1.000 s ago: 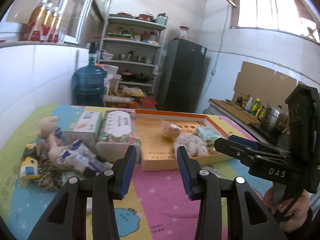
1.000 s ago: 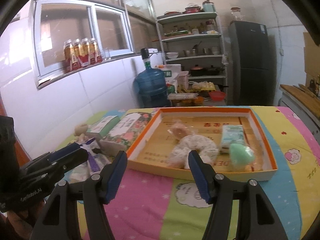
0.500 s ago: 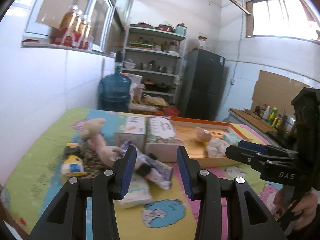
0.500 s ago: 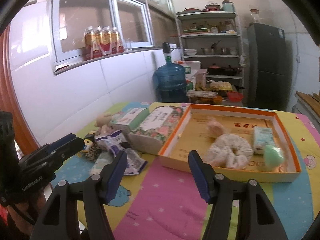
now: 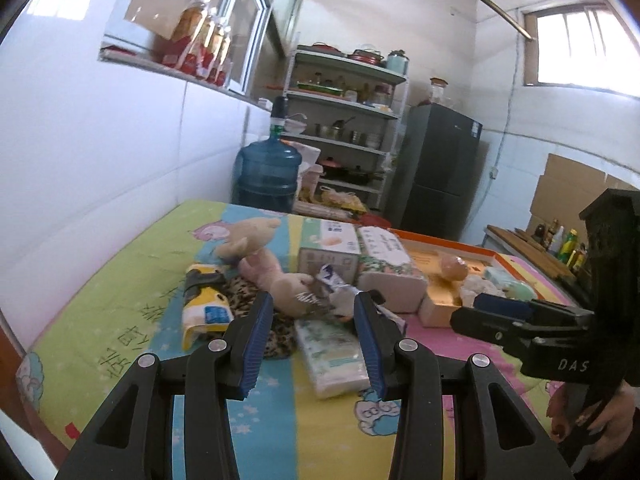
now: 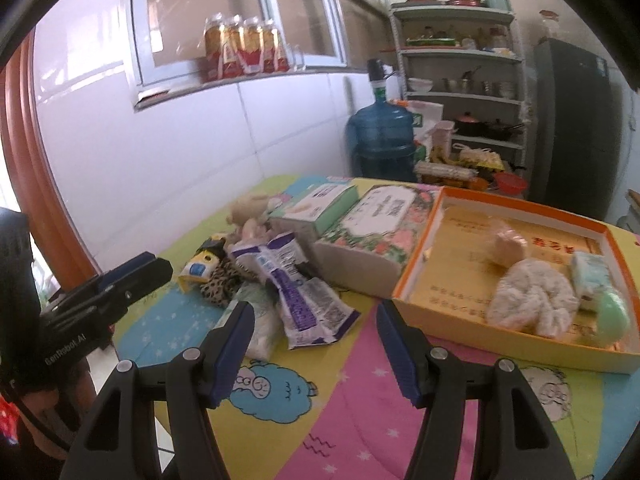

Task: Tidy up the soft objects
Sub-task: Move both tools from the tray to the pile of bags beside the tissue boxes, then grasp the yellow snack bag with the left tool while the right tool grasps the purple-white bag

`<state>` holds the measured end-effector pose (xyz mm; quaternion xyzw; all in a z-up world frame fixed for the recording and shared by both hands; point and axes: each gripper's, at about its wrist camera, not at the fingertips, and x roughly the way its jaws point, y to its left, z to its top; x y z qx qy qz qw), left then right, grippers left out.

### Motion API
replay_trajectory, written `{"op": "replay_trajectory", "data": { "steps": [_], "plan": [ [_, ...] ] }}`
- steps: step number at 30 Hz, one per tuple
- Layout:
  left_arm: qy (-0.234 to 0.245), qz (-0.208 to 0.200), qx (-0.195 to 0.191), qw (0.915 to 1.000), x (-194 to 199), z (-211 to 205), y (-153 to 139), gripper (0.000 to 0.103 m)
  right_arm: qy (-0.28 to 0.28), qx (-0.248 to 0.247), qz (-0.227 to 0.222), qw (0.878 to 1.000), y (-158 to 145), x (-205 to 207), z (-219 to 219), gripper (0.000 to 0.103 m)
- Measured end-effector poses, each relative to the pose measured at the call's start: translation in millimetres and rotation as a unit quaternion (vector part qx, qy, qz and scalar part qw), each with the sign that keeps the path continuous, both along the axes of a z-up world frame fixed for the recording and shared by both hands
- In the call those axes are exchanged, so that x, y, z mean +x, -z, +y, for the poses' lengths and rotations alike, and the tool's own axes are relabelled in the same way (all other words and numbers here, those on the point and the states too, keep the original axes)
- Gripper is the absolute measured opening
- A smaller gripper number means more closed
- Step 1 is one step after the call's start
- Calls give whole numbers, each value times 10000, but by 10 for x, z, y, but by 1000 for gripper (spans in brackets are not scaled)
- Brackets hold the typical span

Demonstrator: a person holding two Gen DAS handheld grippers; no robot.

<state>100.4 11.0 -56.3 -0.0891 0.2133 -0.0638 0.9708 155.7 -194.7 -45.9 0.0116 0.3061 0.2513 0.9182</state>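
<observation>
A heap of soft things lies on the colourful table cover: a pale plush toy (image 5: 260, 256), a leopard-print cloth (image 5: 248, 300), a yellow-and-blue soft toy (image 5: 204, 300), a crumpled purple-and-white packet (image 6: 296, 292) and a soft tissue pack (image 5: 332, 348). My left gripper (image 5: 314, 340) hovers open just before the tissue pack, holding nothing. My right gripper (image 6: 316, 344) is open and empty, near the packet. The orange-rimmed box (image 6: 516, 336) to the right holds a fluffy white scrunchie (image 6: 532, 296), a green sponge (image 6: 612, 316), a small tissue pack (image 6: 592, 276) and a peach item (image 6: 508, 244).
Two tissue boxes, one green-white (image 6: 320, 208) and one floral (image 6: 372, 224), stand between the heap and the orange box. A white tiled wall runs along the left. Beyond the table stand a blue water jug (image 5: 266, 172), shelves (image 5: 344, 120) and a dark fridge (image 5: 436, 172).
Both grippers have swung left, away from the orange box toward the heap of soft things, which now sits closer and centred. Their jaws stand as wide as before.
</observation>
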Motion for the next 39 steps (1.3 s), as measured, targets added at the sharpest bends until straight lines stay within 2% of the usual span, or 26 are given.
{"op": "replay_trajectory", "data": {
  "steps": [13,23,28,37,39],
  "plan": [
    [-67,137,-66,9999,71,148,169,43,-1224,-578,435,9898,214,475,332,63],
    [-119,236,-140,9996,134,285,251,43,-1466,-869,703,9829,340,800,459,63],
    [-174,283,-167,9993,169,372,267,43,-1542,-824,904,9804,424,922,470,63],
    [-314,434,-138,9985,294,503,291,43,-1673,-968,941,9766,470,1021,606,63],
    [-352,478,-126,9982,325,534,307,43,-1640,-982,941,9770,470,1036,609,60]
  ]
}}
